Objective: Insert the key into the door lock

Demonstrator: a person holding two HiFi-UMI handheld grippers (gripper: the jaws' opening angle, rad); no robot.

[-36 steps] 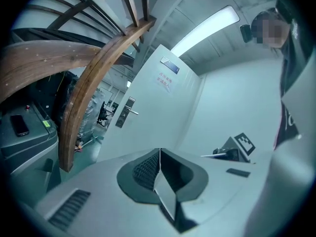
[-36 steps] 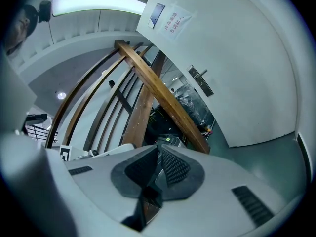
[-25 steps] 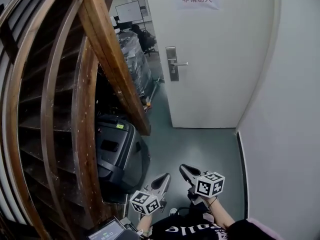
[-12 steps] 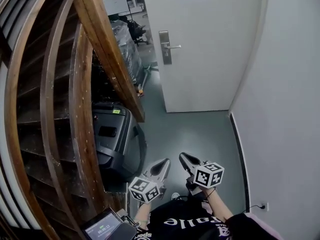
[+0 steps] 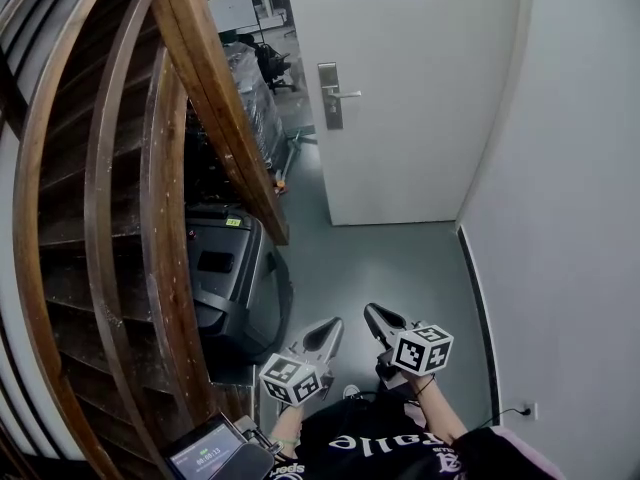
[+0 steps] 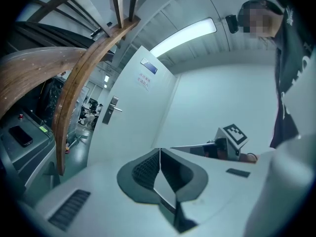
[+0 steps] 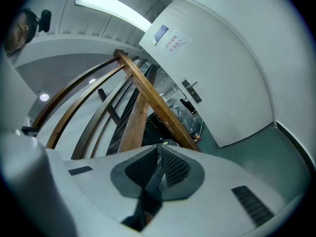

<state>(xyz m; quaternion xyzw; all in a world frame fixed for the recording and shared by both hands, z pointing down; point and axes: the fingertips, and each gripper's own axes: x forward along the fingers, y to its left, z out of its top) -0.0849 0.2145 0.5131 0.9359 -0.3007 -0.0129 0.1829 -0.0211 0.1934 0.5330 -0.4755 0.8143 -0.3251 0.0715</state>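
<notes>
Pointing toward the white door, the left gripper and right gripper both have their jaws pressed together. Whether either pinches the key is unclear. The door lock is well ahead, its keyhole too small to see.

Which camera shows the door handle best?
The head view: the door handle is clear and unblocked on the white door. Both gripper views show it too, but tiny and distant.
</notes>
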